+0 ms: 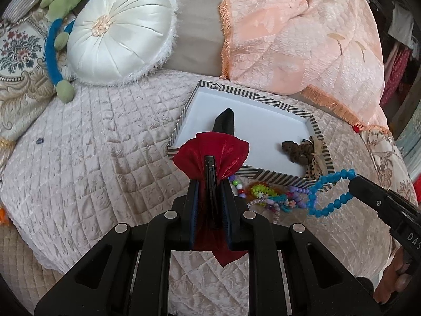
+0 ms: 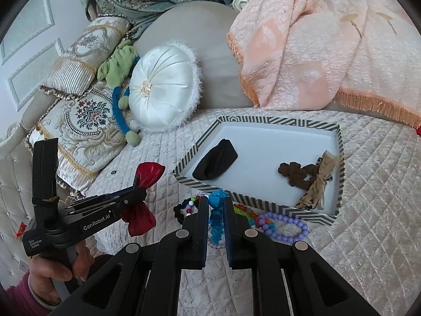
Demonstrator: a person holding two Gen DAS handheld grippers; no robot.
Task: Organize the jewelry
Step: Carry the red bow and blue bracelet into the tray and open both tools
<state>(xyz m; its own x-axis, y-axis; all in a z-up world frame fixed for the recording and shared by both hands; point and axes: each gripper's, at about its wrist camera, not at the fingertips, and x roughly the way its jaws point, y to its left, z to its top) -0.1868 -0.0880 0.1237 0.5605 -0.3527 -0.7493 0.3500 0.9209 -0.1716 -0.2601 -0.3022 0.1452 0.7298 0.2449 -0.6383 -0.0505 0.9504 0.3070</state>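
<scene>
Both grippers point down at a slant over the quilted bed cover (image 1: pixel 92 142), each held above it by a person's hand (image 2: pixel 56 268). The left gripper (image 1: pixel 210 163) is closed tight on one red bow (image 1: pixel 210 147), and the right gripper (image 2: pixel 216 202) is closed tight on one blue bead bracelet (image 1: pixel 329 192), which hangs in the air near the front rim of the one striped tray (image 2: pixel 263 205). Inside the tray lie three things: one black piece (image 2: pixel 215 163), one brown bead string (image 2: pixel 294 175) and one leopard-print bow (image 2: pixel 321 181); a small heap of mixed coloured bead bracelets (image 2: pixel 281 226) lies on the cover just before the tray.
</scene>
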